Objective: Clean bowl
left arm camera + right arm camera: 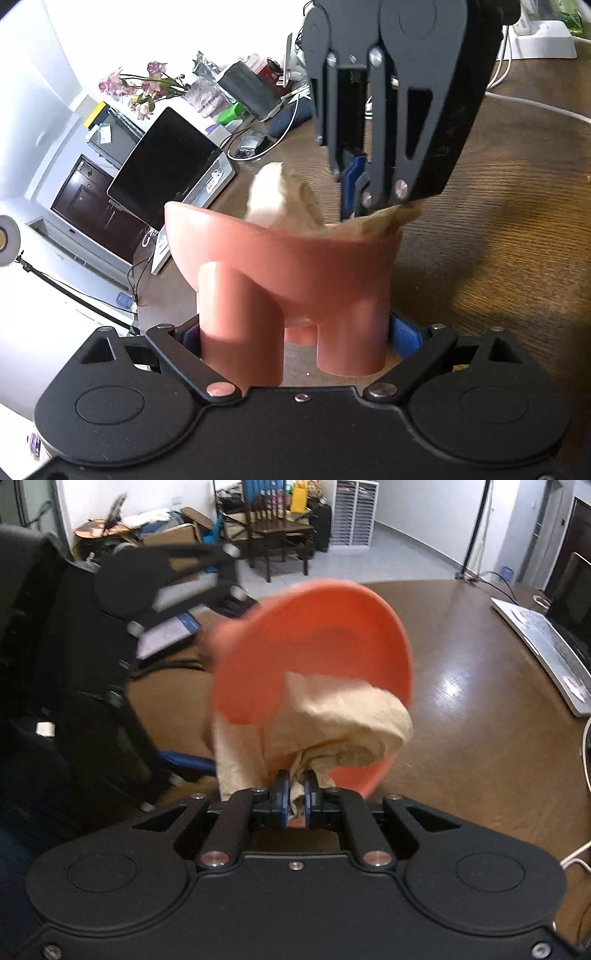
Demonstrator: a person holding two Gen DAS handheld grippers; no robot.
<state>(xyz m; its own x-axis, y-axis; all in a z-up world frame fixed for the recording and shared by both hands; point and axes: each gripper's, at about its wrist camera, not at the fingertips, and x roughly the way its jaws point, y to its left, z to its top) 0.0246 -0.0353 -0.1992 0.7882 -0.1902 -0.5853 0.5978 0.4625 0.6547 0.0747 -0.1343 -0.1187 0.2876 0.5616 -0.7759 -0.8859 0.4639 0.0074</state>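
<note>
Right wrist: bowl above glossy brown table.

One pink footed bowl shows three stubby legs. One cream cloth lies in it. Two grippers are present: the left gripper and the right gripper. On one wooden table sit one laptop and one bunch of flowers.

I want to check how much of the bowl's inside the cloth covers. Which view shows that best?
The right wrist view: it looks into the bowl, with the cloth over its lower part. The left wrist view shows only the bowl's outside and legs, cloth poking above the rim.
</note>
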